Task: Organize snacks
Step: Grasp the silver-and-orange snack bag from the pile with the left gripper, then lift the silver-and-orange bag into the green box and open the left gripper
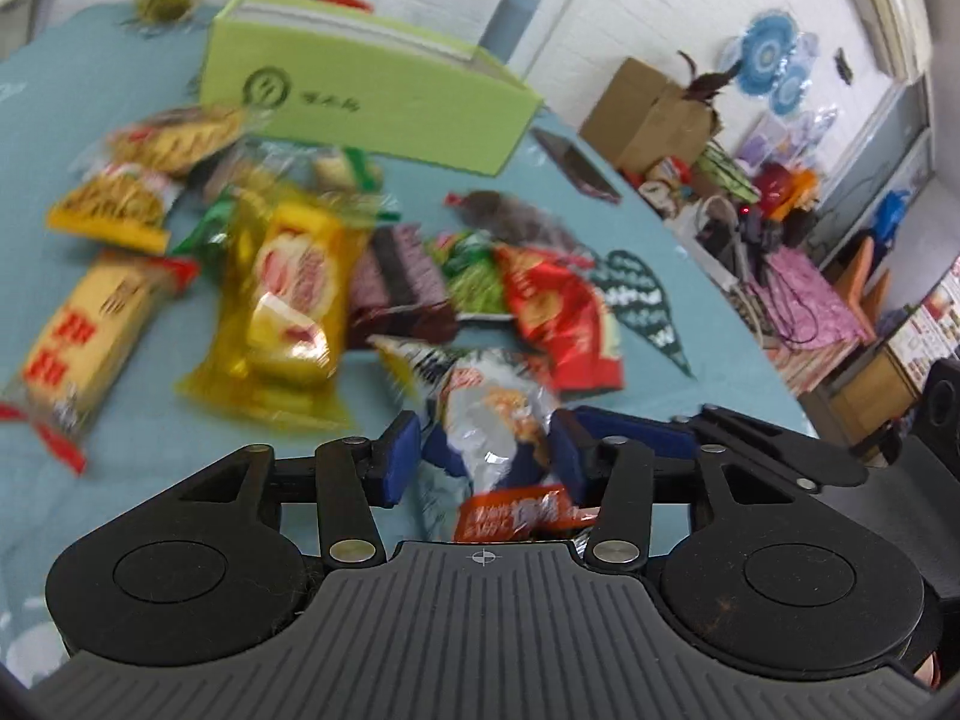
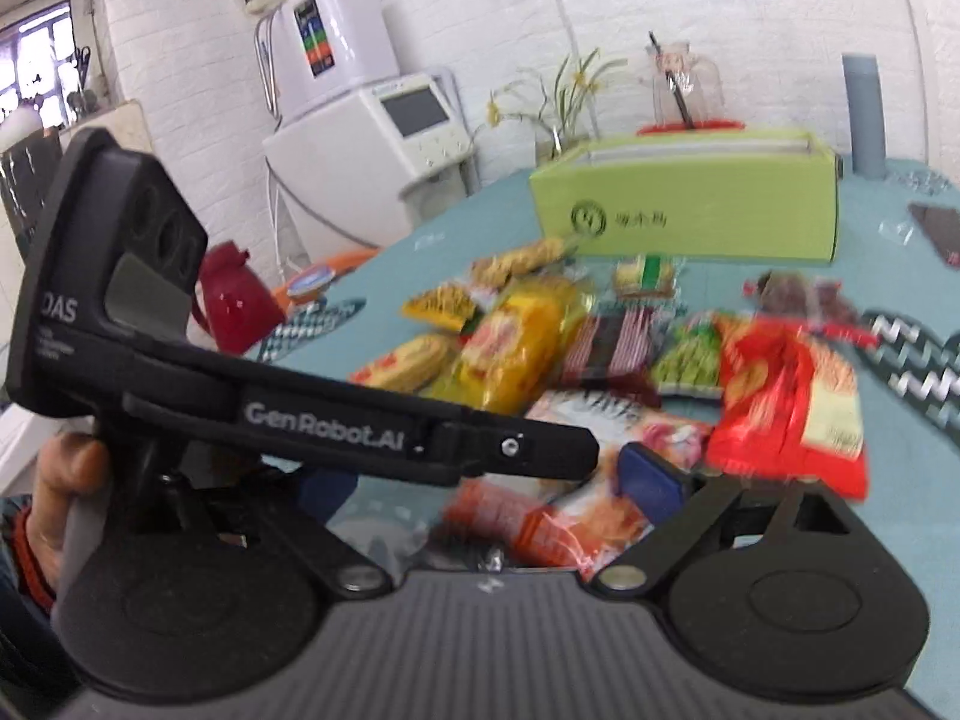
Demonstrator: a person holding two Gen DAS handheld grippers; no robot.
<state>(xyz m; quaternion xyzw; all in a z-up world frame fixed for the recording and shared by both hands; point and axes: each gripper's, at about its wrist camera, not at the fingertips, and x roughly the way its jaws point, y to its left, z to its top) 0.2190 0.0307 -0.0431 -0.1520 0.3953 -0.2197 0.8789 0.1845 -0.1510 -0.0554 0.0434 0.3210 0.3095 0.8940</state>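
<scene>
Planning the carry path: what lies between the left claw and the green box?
The left wrist view shows the left claw separated from the green box by the snack pile.

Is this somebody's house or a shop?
Most likely a lived-in home, not a shop. Snack packets lie loose on a teal tablecloth, a jar of flowers stands by the white brick wall, and household clutter with a cardboard box fills the far corner.

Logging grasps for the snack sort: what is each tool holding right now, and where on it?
The left tool pinches the silver-and-orange snack packet across its middle. Whether the right tool grips anything cannot be told.
</scene>
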